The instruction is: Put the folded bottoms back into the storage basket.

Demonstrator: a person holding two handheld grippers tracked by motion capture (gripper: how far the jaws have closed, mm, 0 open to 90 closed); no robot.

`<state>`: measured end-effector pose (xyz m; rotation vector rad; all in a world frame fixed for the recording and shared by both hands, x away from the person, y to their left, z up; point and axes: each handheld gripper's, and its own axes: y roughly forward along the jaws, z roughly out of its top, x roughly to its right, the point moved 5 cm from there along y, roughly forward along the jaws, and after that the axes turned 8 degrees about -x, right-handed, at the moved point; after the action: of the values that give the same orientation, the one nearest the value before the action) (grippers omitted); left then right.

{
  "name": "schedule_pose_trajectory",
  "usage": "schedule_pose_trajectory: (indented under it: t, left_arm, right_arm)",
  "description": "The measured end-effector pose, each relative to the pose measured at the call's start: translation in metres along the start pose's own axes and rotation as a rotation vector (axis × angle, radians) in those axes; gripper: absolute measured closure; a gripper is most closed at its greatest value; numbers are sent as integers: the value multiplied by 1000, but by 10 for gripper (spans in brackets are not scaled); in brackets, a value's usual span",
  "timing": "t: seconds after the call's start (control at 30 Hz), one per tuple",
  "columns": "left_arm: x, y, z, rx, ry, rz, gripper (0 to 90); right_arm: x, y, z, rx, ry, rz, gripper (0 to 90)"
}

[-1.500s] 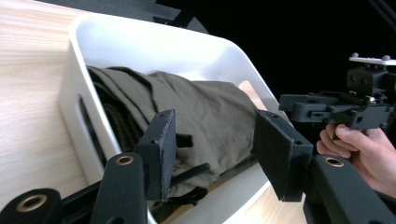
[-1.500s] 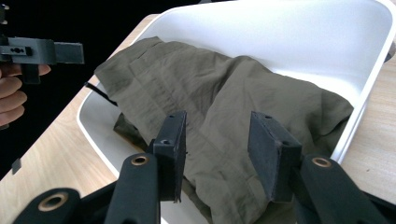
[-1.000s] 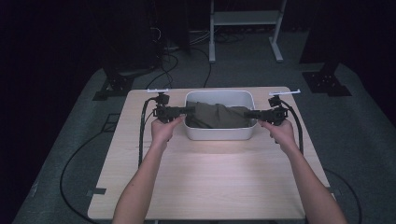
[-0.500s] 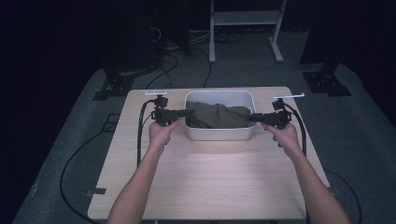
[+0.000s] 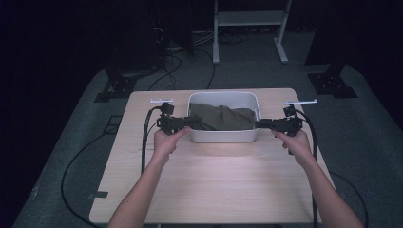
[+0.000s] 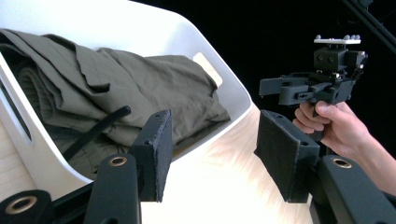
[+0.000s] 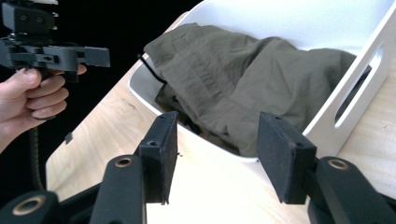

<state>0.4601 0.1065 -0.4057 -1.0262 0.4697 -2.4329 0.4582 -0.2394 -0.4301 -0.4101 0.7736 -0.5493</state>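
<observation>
- Olive-green crumpled cloth garment (image 5: 221, 118) lies heaped inside the white rectangular plastic tub (image 5: 223, 136), which sits toward the far middle of the pale wooden table (image 5: 214, 185).
- Left hand-held gripper (image 5: 186, 122) sits at the tub's left end, pointing in at it; its jaws have just been opening and stand apart with nothing between them, the garment lying just beyond the pads (image 6: 156, 149).
- Right hand-held gripper (image 5: 260, 125) sits at the tub's right end, mirroring the other; its jaws have also just been opening, gaping over bare table with the tub's near rim and the cloth just ahead of them.
- Garment's long axis runs from one tub end to the other, so each gripper faces one end of it.
- Both hands look about equally near the tub; neither has any advantage that I can see.
- My guess is that any fresh grab means pushing inward over the rim toward the tub's middle.
</observation>
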Motion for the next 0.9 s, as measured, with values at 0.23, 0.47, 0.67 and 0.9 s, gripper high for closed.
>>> schedule_pose_trajectory:
  t: [0.23,0.47,0.67,0.9]
  left_arm:
    - [1,-6,-6,-6,-2,4,434]
    - [-1,-9,-13,-18,-14,-13,373]
    - [-2,-10,-19,-43,-8,6,311]
    - [-2,-15,-25,-32,-11,0,256]
  right_arm:
    - [1,-6,-7,-17,-6,-3,440]
    - [-2,-10,-13,-11,-10,1,407]
    - [-4,-9,-20,-30,-10,18,378]
    - [-6,-9,-26,-17,-11,30,335]
